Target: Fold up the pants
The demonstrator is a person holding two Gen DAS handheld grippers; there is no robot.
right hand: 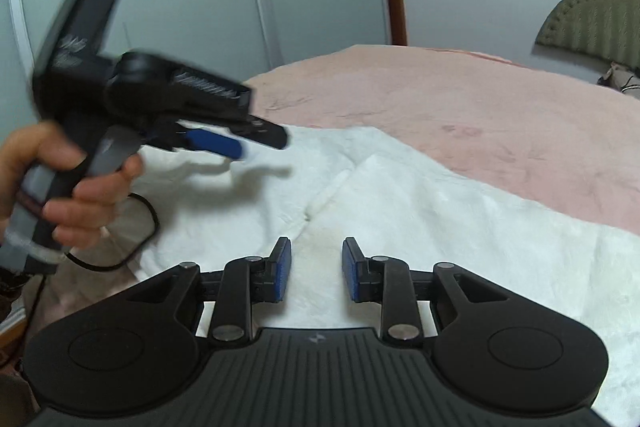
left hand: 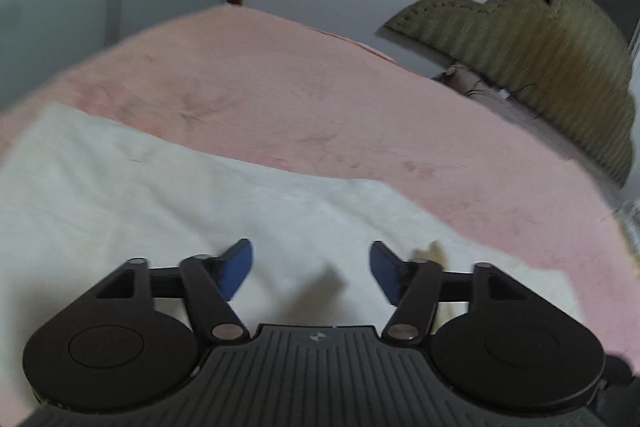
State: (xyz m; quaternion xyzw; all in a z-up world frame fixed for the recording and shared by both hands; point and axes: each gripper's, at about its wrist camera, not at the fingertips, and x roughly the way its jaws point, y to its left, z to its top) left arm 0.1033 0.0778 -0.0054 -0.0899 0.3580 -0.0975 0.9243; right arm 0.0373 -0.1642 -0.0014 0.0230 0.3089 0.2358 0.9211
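Observation:
White pants lie spread flat on a pink bed cover. In the right wrist view the pants show a fold ridge running toward the middle. My left gripper is open and empty, held just above the white cloth. It also shows in the right wrist view, held by a hand at the left, blurred. My right gripper is open and empty, low over the near part of the pants.
The pink cover stretches to the far side of the bed. An olive padded headboard stands at the right. A grey wardrobe with flower decals stands behind the bed. A black cable hangs under the hand.

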